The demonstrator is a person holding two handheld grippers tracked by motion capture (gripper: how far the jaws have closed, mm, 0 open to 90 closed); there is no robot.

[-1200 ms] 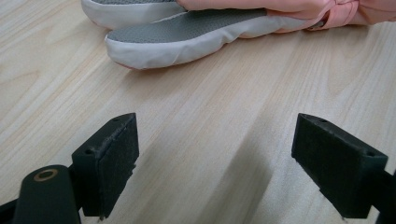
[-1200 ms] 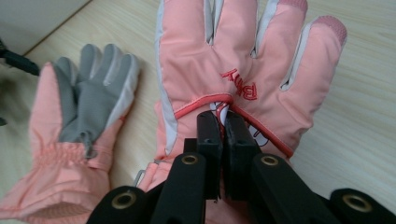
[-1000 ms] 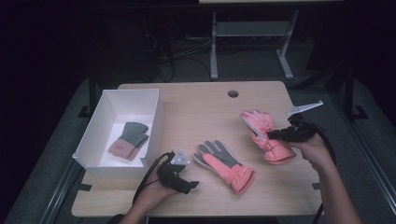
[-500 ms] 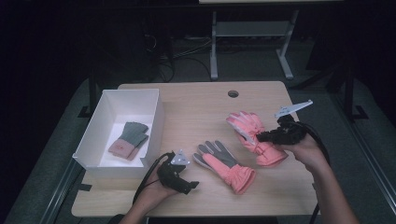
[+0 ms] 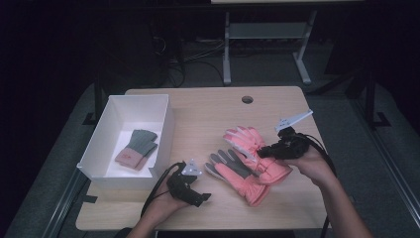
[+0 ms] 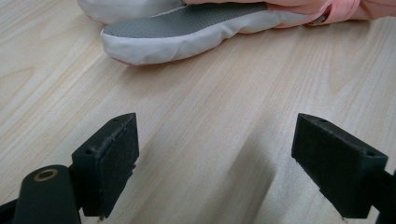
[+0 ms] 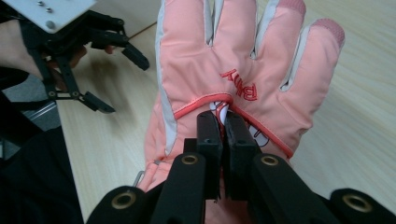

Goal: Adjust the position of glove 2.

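My right gripper [image 5: 261, 152] is shut on the back of a pink glove [image 5: 245, 139], pinching a fold of its fabric [image 7: 223, 126] just below the red lettering. That pink glove [image 7: 224, 51] hangs partly over a second pink glove [image 5: 237, 173], which lies with its grey palm up on the wooden table [image 5: 208, 109]. My left gripper [image 5: 200, 197] rests open on the table, left of the lying glove. Nothing is between its jaws [image 6: 215, 154], and the grey-palmed glove [image 6: 187, 23] lies a little ahead of them. The right gripper view also catches the left gripper [image 7: 123, 81], open.
A white box [image 5: 163, 124] stands at the table's left, holding a grey and pink glove [image 5: 137, 148]. A round cable hole [image 5: 247, 99] sits near the far edge. A metal stand [image 5: 267, 34] is on the floor behind the table.
My right gripper has carried the pink glove leftward, from the table's right part to partly over the grey-palmed glove. The left gripper has stayed put.
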